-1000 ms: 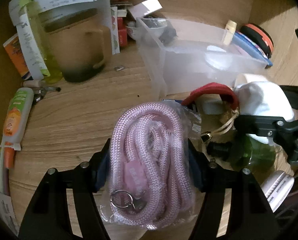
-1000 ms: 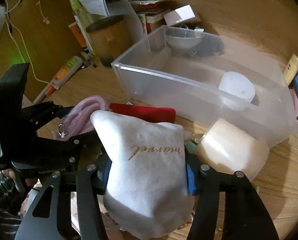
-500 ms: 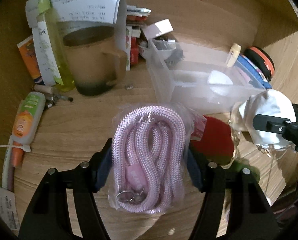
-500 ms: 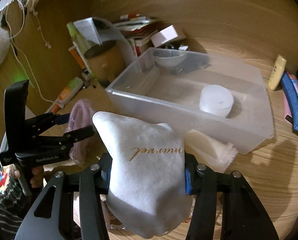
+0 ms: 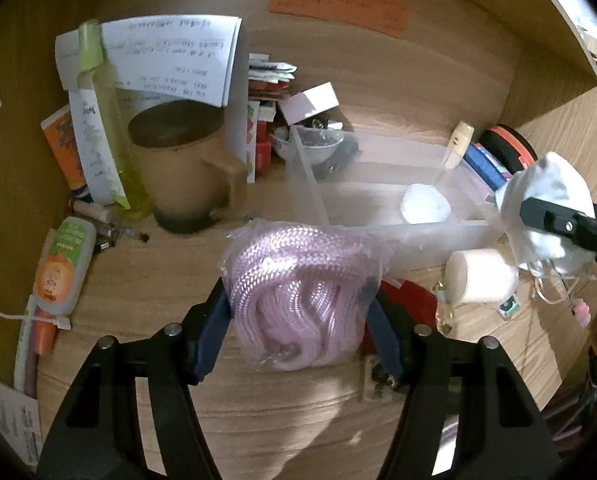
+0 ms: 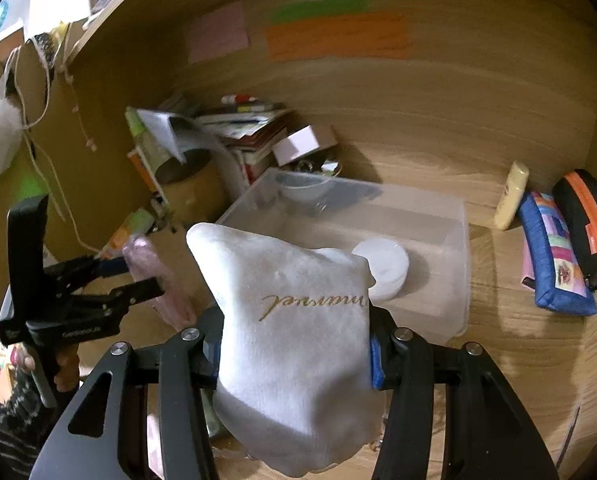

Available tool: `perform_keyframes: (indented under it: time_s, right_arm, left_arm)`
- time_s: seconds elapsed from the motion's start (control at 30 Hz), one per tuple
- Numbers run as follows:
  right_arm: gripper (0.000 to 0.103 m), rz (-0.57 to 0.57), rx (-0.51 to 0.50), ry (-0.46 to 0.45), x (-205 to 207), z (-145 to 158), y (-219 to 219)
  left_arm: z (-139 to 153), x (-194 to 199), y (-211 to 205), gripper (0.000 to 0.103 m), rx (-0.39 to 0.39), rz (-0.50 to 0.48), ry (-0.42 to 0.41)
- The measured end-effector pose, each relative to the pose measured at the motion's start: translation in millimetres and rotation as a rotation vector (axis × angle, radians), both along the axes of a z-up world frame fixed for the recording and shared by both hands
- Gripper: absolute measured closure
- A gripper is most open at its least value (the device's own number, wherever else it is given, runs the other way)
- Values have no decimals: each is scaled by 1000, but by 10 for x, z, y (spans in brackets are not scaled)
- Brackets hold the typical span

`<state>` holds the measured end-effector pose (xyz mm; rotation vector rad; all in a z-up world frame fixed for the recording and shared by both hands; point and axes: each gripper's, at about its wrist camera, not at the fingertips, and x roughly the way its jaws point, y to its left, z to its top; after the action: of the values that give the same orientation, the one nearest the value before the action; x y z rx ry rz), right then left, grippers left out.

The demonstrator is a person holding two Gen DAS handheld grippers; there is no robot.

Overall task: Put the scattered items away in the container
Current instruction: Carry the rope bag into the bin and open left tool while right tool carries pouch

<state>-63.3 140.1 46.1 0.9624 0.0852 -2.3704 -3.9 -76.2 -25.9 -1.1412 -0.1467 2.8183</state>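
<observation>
Tongs in both hands carry loads above a cluttered wooden counter. Left tongs grip a clear bag of coiled pink rope, pads pressed on both sides of it. Right tongs clamp a soft white pouch with gold lettering. Both loads hang clear of the counter.

The container, a clear plastic bin, sits just beyond both loads, toward the far wall. A white round tub lies inside it, near its right end, and a small bowl at its far left corner; whether the bowl is inside the bin cannot be told. A tan mug and bottles stand to the bin's left; a blue case lies to its right.

The step in hand appears to be carrying both loads over the bin's near wall. To do it well, each load should probably clear the rim fully before release, the rope over the open left part, the pouch toward the middle, avoiding the tub. Both are soft and sag, so dragging corners could catch the rim. A cream roll and a red item remain on the counter near the bin.
</observation>
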Motion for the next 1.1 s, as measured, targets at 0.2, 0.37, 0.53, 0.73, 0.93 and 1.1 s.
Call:
perform_keyframes:
  time_s: [0.2,0.37,0.53,0.73,0.93,1.1]
  right_arm:
    - [56,-31,3,16,-81,3,95]
    - [56,-47,-8,54,-117,105,153]
    - [56,-58,-17,71,-228,147,170]
    - [56,-69,-33,57,-399,110,152]
    - [56,-78,-23,61,-540,91,152]
    - [56,-86,-33,44,-670,34,229]
  left_arm:
    - [19,12,34,40,-7,6,4]
    - [122,63,-20,40,1,20,35]
    - [283,79,-15,40,-1,19,76]
    - [369,-2,24,40,-10,16,88]
    - [484,-68,54,40,-14,19,112]
    - [583,-164,118,40,-15,9,133]
